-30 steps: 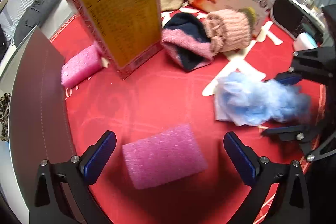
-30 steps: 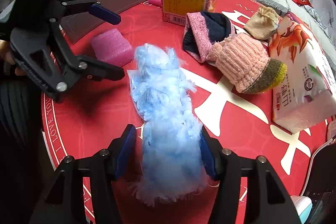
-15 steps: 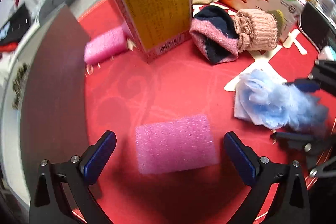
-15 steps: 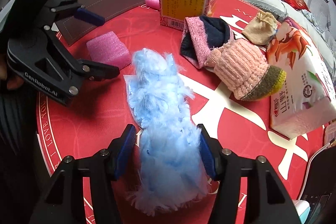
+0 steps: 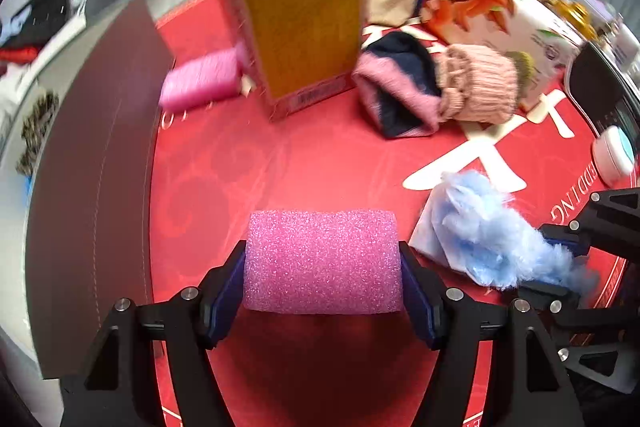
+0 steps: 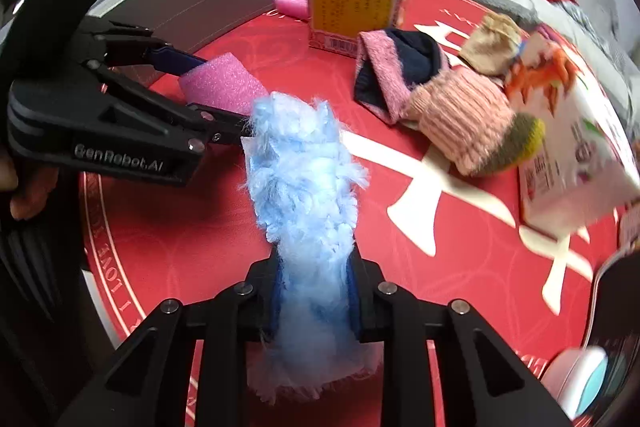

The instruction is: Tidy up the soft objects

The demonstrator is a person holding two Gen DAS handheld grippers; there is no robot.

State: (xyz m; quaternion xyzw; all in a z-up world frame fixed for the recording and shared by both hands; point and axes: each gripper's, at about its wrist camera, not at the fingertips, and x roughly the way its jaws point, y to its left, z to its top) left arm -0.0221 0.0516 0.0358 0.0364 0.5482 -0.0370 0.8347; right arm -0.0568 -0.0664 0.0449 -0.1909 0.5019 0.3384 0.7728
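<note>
Pink foam (image 5: 323, 261) squeezed between left gripper (image 5: 322, 291) pads, jaws closing on both ends, block low over red mat (image 5: 280, 167). Blue fluff (image 6: 308, 211) pinched narrow in right gripper (image 6: 314, 301), jaws closing too, fibres bulging out above and below. Both grabs just landing, nothing sorted yet. Left to gather, by the look of it: second foam (image 5: 200, 79) behind box (image 5: 298, 7), pink-navy hat (image 5: 394, 83), knit hat (image 5: 480, 87), tan pouch (image 6: 492, 45).
</note>
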